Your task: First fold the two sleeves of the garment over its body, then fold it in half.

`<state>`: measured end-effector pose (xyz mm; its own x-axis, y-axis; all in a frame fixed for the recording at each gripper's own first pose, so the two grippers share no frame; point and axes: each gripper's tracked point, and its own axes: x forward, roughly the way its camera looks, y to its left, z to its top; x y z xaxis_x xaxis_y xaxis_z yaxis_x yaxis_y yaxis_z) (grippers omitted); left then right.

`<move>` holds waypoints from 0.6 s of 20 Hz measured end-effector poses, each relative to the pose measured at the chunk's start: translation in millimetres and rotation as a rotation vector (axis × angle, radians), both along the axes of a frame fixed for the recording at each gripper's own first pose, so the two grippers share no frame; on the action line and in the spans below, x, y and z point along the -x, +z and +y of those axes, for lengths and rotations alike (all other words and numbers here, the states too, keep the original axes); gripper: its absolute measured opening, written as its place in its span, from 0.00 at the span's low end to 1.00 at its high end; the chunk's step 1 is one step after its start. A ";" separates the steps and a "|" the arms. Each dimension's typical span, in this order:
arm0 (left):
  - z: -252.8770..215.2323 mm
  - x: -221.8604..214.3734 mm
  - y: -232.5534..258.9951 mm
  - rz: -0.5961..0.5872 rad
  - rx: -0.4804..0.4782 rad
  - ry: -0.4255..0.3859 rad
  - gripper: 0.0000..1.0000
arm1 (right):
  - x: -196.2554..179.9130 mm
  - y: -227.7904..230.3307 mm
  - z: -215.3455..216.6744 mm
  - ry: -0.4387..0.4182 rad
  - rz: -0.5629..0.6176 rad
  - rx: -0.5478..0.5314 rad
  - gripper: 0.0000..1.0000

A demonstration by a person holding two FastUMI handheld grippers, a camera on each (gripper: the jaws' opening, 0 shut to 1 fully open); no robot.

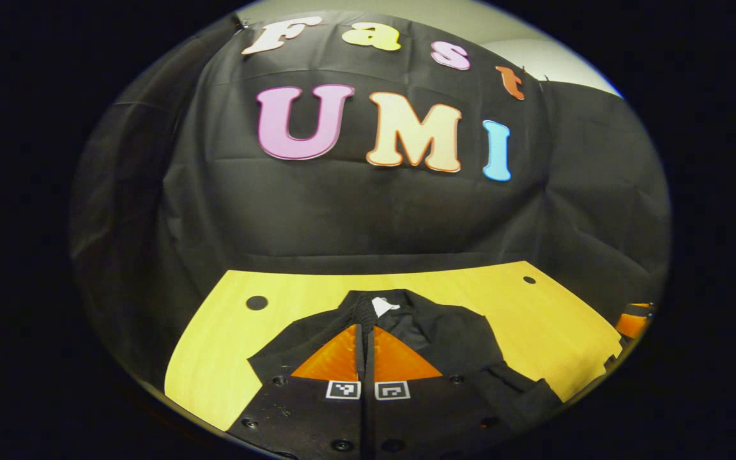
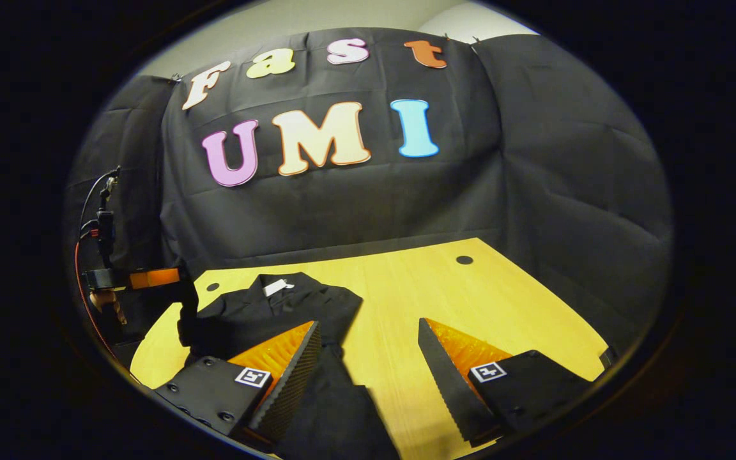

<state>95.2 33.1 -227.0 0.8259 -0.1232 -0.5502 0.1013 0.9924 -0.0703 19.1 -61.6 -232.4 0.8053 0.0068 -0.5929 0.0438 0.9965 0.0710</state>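
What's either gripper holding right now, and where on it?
Left gripper: shut, over the garment; a pinch of cloth can't be told. Right gripper: open, holding nothing.

dim booth — table (image 2: 406, 294) brightest | soft shadows, no glare | sharp centre — fisheye bends edges

Black garment (image 2: 266, 313) lies spread on the table, collar away.

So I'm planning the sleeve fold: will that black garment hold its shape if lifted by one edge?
Probably not. The black garment lies draped in soft creases on the yellow table, so it looks floppy and would likely sag. It seems thin and light for its spread. Pushed, it would likely bunch up on the smooth tabletop rather than slide as one piece.
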 end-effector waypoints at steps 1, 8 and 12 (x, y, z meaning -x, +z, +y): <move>-13.7 -5.6 -1.4 0.001 0.004 -0.022 0.00 | 3.5 -0.4 -8.2 -0.015 0.003 0.000 0.97; -98.2 -27.1 -21.6 0.020 0.045 -0.151 0.00 | 23.1 0.2 -53.6 -0.094 0.015 0.014 0.98; -132.4 -35.8 -36.0 0.042 0.043 -0.195 0.00 | 35.6 -1.9 -68.2 -0.123 0.030 0.017 0.98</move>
